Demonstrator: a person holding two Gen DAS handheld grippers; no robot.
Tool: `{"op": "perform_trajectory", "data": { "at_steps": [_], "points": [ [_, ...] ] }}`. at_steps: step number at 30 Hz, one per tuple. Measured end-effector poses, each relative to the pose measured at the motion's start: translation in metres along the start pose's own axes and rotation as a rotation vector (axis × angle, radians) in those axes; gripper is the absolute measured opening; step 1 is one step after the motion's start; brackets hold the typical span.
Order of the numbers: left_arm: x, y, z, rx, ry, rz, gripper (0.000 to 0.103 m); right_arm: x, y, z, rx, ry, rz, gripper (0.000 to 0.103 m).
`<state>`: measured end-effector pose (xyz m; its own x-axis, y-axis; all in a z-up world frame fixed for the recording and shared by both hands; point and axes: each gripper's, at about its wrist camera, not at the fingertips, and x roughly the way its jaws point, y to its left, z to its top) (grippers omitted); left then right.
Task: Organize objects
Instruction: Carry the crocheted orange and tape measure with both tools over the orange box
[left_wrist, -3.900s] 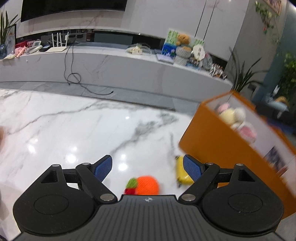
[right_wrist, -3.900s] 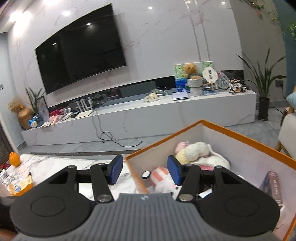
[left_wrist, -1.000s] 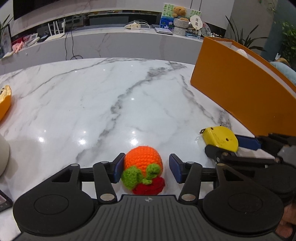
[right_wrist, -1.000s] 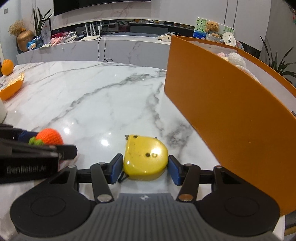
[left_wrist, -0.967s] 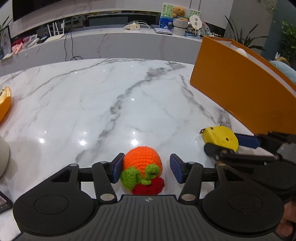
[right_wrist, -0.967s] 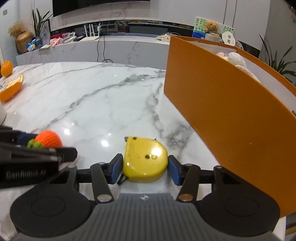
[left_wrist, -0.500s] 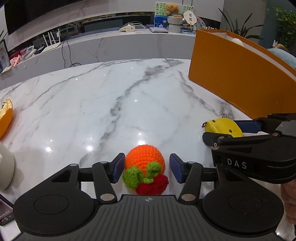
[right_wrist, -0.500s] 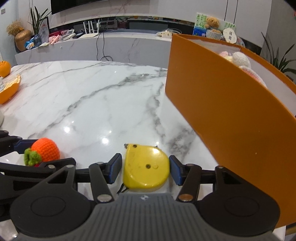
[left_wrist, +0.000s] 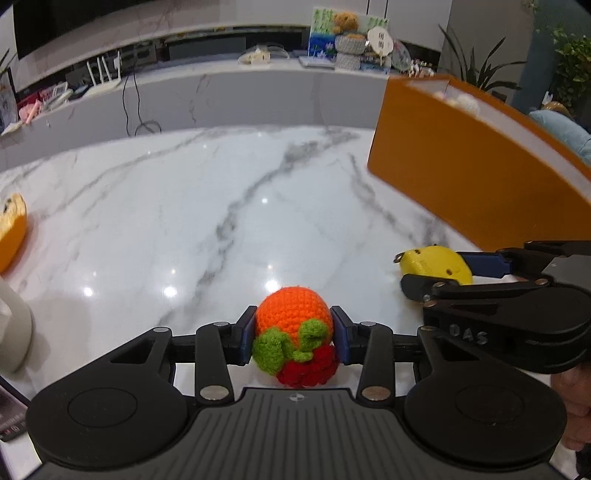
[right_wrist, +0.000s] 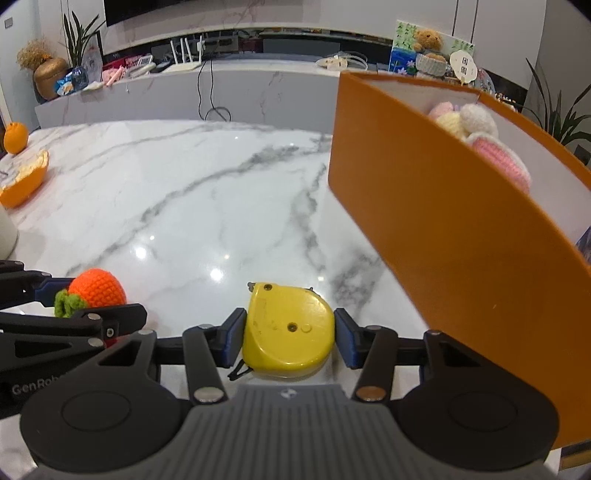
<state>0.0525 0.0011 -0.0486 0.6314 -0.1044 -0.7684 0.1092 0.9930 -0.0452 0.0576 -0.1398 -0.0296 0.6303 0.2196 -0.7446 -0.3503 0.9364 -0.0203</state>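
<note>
Crocheted orange toy (left_wrist: 291, 319) clenched in my left gripper (left_wrist: 293, 338), low on the marble table (left_wrist: 192, 206).
Soft, light yarn; I squeeze its round middle. At 3 o'clock, my right gripper (right_wrist: 288, 338), jaws just narrowing, brackets the hard, slick yellow tape measure (right_wrist: 288, 326); contact unclear.

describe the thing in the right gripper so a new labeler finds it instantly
On the white marble table, look just left of the tall orange box. Between the blue pads of the right gripper, whose jaws have just been closing, lies the tape measure: flat, rounded, hard yellow plastic. Its neighbour, the crocheted orange toy, is soft yarn with green leaves.
</note>
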Motion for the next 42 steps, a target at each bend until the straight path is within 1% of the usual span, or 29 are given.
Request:
{"op": "perform_trajectory", "data": {
  "at_steps": [3, 7, 15, 21, 25, 28, 30, 34, 39, 42],
  "points": [
    [-0.013, -0.005, 0.011, 0.0, -0.045, 0.012, 0.047, -0.014, 0.005, 0.009, -0.028, -0.059, -0.019, 0.053],
    [-0.024, -0.008, 0.025, -0.011, -0.09, 0.02, 0.047, -0.029, -0.001, 0.022, -0.003, -0.112, -0.01, 0.053],
    [-0.033, -0.03, 0.047, 0.021, -0.118, 0.021, 0.047, -0.054, -0.022, 0.039, 0.053, -0.175, -0.022, 0.053],
    [-0.051, -0.053, 0.073, 0.077, -0.166, 0.03, 0.047, -0.078, -0.042, 0.053, 0.097, -0.245, -0.039, 0.053],
    [-0.056, -0.074, 0.089, 0.12, -0.191, 0.025, 0.047, -0.095, -0.063, 0.06, 0.137, -0.284, -0.053, 0.053],
    [-0.053, -0.092, 0.099, 0.152, -0.202, 0.015, 0.047, -0.103, -0.082, 0.064, 0.162, -0.296, -0.065, 0.053],
    [-0.049, -0.105, 0.106, 0.175, -0.205, 0.009, 0.047, -0.104, -0.095, 0.066, 0.167, -0.289, -0.066, 0.053],
    [-0.043, -0.132, 0.115, 0.207, -0.214, -0.01, 0.047, -0.105, -0.127, 0.068, 0.225, -0.282, -0.06, 0.053],
    [-0.032, -0.158, 0.127, 0.215, -0.207, -0.046, 0.047, -0.107, -0.161, 0.068, 0.274, -0.279, -0.084, 0.053],
    [-0.024, -0.17, 0.133, 0.211, -0.197, -0.062, 0.047, -0.103, -0.181, 0.069, 0.293, -0.253, -0.068, 0.053]
  ]
}}
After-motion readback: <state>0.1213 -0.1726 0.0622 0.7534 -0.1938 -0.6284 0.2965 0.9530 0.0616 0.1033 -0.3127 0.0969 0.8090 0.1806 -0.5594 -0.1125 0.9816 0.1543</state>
